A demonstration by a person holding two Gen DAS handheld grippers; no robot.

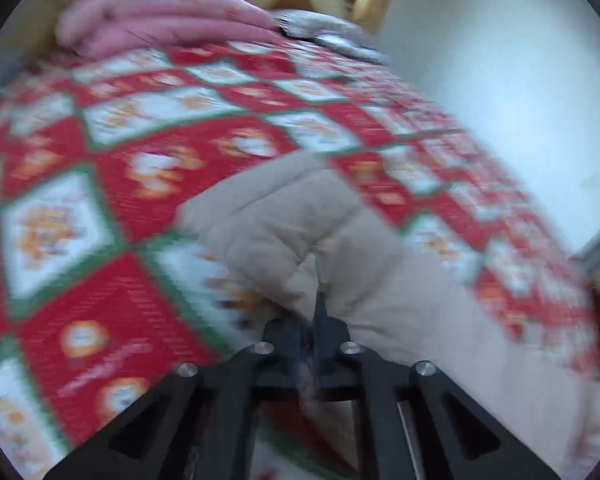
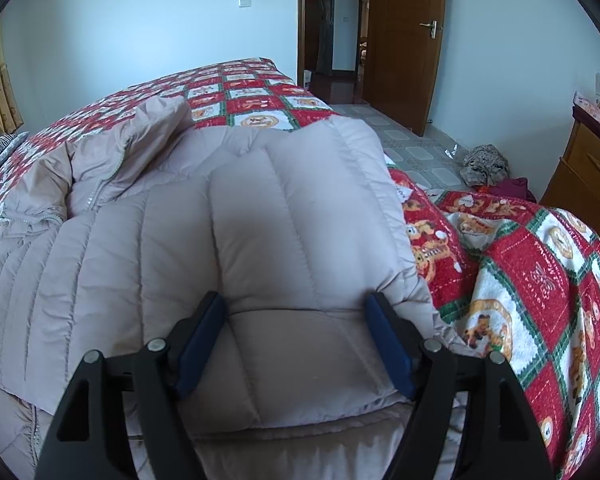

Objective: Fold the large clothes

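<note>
A beige quilted down jacket (image 2: 260, 208) lies spread on a bed with a red, white and green patterned cover (image 2: 256, 92). Part of it is folded over on itself, and its collar is turned up at the left. In the right wrist view my right gripper (image 2: 295, 298) stands open, its blue pads (image 2: 202, 344) either side of the jacket's folded near edge. The left wrist view is blurred. There my left gripper (image 1: 318, 300) is shut on a bunched piece of the beige jacket (image 1: 284, 216), which puckers around the closed fingertips above the bed cover (image 1: 140, 152).
A pink folded blanket (image 1: 160, 16) and a grey striped pillow (image 1: 324, 28) lie at the far end of the bed. Beyond the bed are a tiled floor, an open wooden door (image 2: 404, 40), a heap of clothes (image 2: 484, 164) and a wooden cabinet (image 2: 580, 176).
</note>
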